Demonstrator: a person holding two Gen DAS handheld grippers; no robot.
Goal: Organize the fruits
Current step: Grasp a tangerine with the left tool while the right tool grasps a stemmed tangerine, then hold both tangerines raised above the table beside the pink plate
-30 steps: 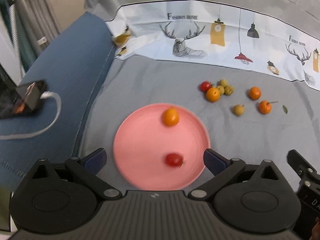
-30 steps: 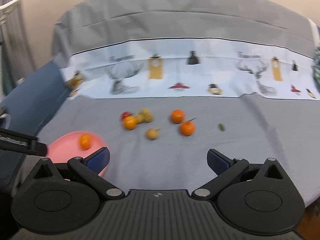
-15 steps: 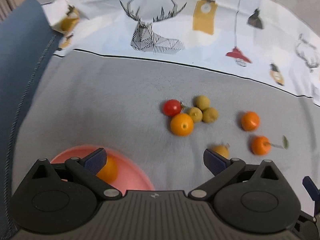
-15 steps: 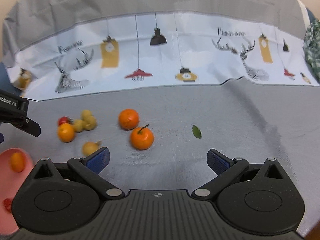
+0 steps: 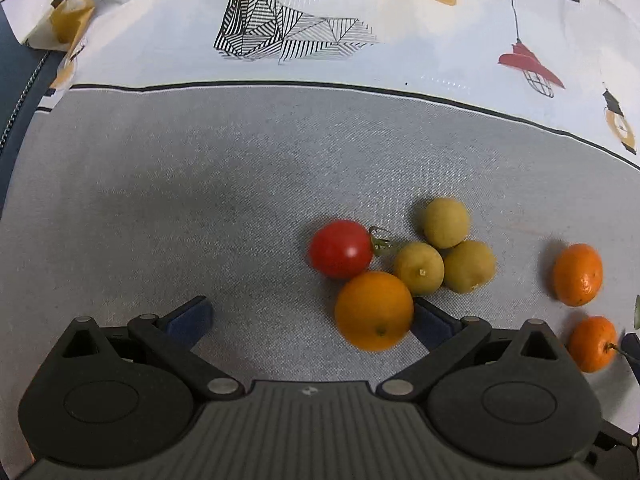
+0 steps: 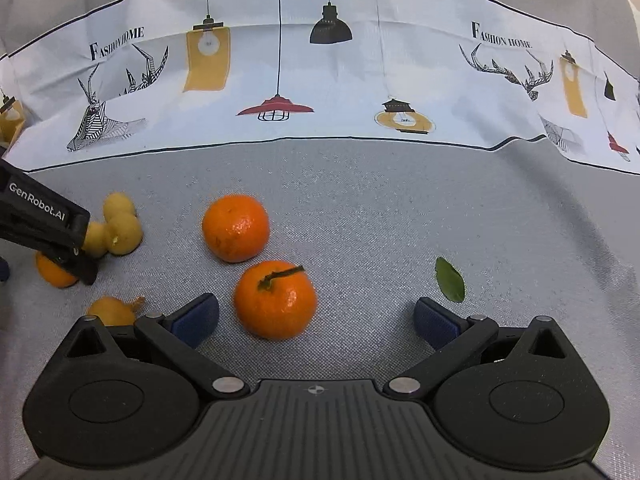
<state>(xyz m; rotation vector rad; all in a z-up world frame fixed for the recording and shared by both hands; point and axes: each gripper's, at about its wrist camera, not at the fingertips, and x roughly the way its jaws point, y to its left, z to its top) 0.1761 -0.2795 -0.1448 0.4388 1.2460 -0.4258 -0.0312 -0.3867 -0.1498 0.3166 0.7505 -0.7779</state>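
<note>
My left gripper (image 5: pixel 310 320) is open and low over the grey cloth. A smooth orange fruit (image 5: pixel 374 311) lies just inside its right finger. Behind it are a red cherry tomato (image 5: pixel 341 248) and three yellow-green fruits (image 5: pixel 419 268). Two mandarins (image 5: pixel 578 274) lie to the right. My right gripper (image 6: pixel 316 316) is open. A stemmed mandarin (image 6: pixel 275 300) lies between its fingers, nearer the left one. A second mandarin (image 6: pixel 235 227) sits behind. The pink plate is out of view.
A green leaf (image 6: pixel 450 279) lies right of the stemmed mandarin. A small yellow fruit (image 6: pixel 112 310) lies by the right gripper's left finger. The left gripper's body (image 6: pixel 44 216) reaches in from the left. A printed white cloth (image 6: pixel 320 80) rises behind.
Both grippers have moved forward and down toward the loose fruits. The pink plate has dropped out of both views. Both grippers stay open.
</note>
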